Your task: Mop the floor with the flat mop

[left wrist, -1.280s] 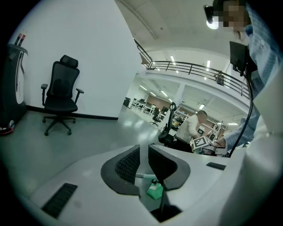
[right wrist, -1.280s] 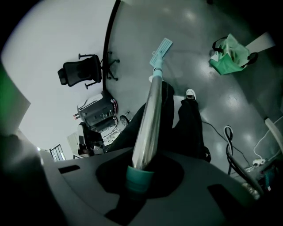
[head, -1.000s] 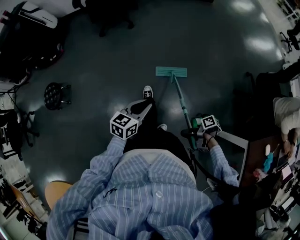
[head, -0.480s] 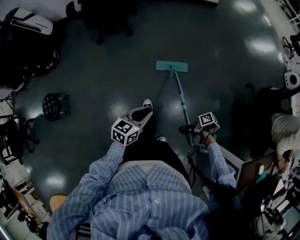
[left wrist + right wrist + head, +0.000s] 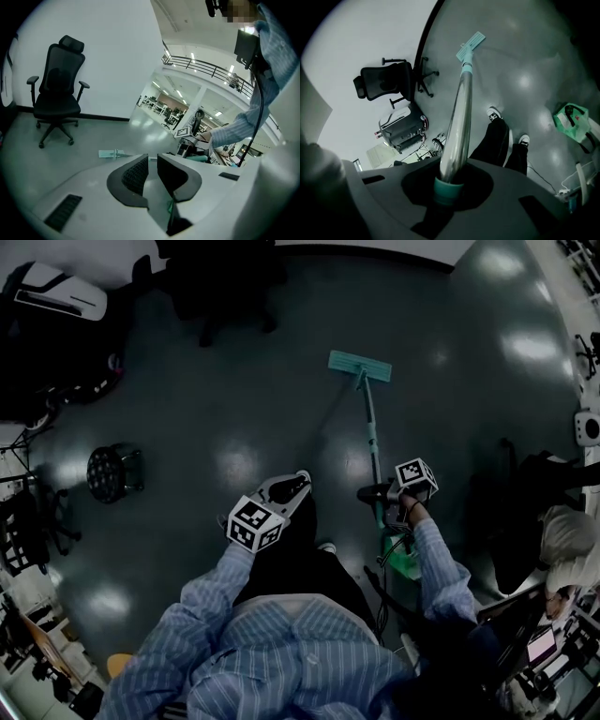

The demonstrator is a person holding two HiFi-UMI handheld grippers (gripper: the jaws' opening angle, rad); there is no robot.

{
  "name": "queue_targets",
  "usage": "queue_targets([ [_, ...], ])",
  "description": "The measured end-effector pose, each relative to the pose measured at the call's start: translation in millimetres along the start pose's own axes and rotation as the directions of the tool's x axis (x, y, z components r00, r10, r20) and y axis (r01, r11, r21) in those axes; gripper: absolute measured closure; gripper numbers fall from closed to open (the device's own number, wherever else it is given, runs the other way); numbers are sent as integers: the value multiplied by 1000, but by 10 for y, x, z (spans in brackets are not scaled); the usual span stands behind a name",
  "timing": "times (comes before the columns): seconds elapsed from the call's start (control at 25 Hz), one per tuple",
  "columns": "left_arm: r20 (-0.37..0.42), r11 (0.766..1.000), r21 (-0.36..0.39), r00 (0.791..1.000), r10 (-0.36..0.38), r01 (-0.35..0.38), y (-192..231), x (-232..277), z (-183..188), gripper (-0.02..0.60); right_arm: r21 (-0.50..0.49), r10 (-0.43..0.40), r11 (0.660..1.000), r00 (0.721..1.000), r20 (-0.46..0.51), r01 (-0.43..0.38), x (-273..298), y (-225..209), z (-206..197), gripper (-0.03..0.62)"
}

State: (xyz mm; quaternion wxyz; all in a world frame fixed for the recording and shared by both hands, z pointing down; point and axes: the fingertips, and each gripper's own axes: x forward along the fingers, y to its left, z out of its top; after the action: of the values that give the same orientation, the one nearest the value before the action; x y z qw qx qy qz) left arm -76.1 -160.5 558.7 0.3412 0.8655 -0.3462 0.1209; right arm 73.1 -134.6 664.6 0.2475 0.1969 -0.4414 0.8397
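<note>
The flat mop's teal head (image 5: 359, 366) lies flat on the dark floor ahead of me, and its metal handle (image 5: 372, 442) runs back to my right gripper (image 5: 375, 495). That gripper is shut on the mop handle (image 5: 459, 122) just above a teal collar, and the mop head (image 5: 470, 44) shows far down the pole. My left gripper (image 5: 291, 486) hangs over my legs, away from the mop. Its jaws (image 5: 152, 161) are almost together with nothing between them. The mop head (image 5: 111, 153) shows small on the floor beyond them.
A black office chair (image 5: 58, 101) stands by the white wall, also the chair (image 5: 386, 79). A round stool (image 5: 112, 470) sits at the left. A green bag (image 5: 572, 119) lies on the floor near my right side. Desks and clutter line the right edge (image 5: 562, 549).
The mop head has slid further out and a little to the right across the floor. I have stepped forward with it, and both grippers keep their hold and shape.
</note>
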Motion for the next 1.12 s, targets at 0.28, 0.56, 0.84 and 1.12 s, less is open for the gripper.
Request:
queue_targets([
  [0.28,16,997,-70,1000,21,-20,612,202,192,522,-4,16,1000,997,76,-16,8,597,1181,560],
  [0.56,3,992,-116,999,50,-49,950,319,166,522,4,15,1000,987,159,-16,-188,960,2205,560],
  [0.84,10,983,-160,995,95,-92,1212,315,120,522,13,-1,1000,972,234,-2,-386,1210,3011,562],
  [1.12,26,972,-194,990,142,-134,1346,270,67,522,36,28,999,963,267,-39,-360,1392,3303,562],
])
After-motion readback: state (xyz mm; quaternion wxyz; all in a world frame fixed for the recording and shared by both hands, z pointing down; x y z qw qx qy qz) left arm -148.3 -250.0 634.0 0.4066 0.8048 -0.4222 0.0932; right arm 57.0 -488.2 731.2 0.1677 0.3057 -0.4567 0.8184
